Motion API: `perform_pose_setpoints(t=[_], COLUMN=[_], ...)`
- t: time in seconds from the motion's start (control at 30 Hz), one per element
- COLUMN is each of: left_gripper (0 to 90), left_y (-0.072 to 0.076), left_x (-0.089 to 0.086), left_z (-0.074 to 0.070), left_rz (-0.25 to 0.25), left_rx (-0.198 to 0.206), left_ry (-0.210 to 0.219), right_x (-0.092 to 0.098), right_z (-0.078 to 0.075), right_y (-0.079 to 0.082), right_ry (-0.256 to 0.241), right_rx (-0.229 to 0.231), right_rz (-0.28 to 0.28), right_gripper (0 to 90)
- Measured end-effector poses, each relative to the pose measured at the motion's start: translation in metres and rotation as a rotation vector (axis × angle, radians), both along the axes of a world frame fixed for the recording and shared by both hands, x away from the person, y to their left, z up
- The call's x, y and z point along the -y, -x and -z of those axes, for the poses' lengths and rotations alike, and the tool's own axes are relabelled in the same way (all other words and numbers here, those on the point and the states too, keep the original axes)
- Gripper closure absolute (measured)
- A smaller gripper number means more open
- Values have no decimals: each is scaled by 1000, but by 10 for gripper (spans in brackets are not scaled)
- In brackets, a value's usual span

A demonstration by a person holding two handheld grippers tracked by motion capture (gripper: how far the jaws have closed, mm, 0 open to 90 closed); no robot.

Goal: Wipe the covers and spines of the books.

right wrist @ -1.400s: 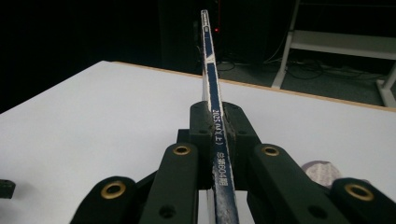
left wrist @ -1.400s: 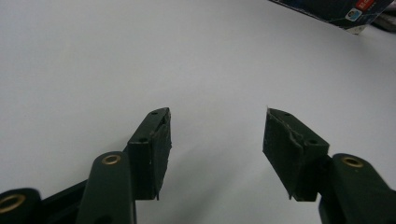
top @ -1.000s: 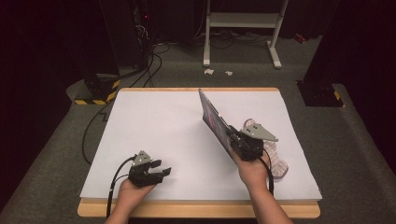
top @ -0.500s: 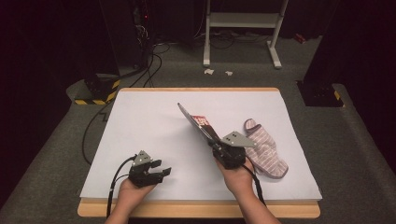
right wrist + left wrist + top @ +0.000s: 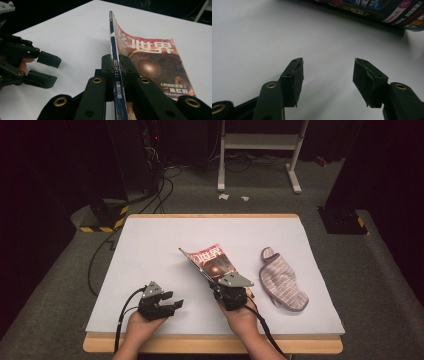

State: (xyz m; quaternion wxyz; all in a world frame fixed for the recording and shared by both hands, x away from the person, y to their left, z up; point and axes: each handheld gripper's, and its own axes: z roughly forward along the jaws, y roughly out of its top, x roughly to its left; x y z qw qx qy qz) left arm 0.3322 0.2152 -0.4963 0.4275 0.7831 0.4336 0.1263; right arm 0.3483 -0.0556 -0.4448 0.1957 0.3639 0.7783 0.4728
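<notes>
A magazine (image 5: 212, 262) with a red cover (image 5: 152, 62) is tilted down toward the white table sheet (image 5: 150, 245), its far edge raised. My right gripper (image 5: 226, 292) is shut on the magazine's spine (image 5: 115, 75), near the table's front middle. My left gripper (image 5: 172, 304) stands open above the sheet at the front left, nothing between its jaws (image 5: 328, 75). In the left gripper view the magazine's edge (image 5: 372, 10) lies beyond the jaws. The left gripper (image 5: 37, 67) also appears at the left of the right gripper view.
A striped pink cloth mitt (image 5: 281, 280) lies on the sheet to the right of the magazine. The wooden table edge (image 5: 210, 344) runs along the front. A metal stand (image 5: 260, 150) and cables (image 5: 160, 185) sit on the floor behind the table.
My right gripper has moved left and forward, lowering the magazine from nearly upright to a low tilt with its cover facing up. The left gripper has stayed in place.
</notes>
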Motion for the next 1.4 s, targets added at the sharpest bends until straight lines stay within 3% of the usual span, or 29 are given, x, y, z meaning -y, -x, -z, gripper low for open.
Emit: perform_pose_setpoints(t=[0.73,0.8,0.9,1.07,1.4], left_gripper=[419,418,418,417,403], left_y=[0,-1,-1,0,1], left_x=[1,1,1,2,7], left_z=[1,1,1,1,2], left_rz=[4,5,4,3,12], left_rx=[-2,-2,-2,0,2], left_ry=[-8,-10,-8,-11,-32], right_x=[-20,-20,-19,-18,9], right_z=[29,29,27,22,23], right_y=[13,13,12,15,7], right_ry=[65,53,-3,-41,0], right_rx=[-18,-25,-80,-63,-64], right_rz=[-34,-43,-83,-116,-47], right_gripper=[829,791,669,604,563])
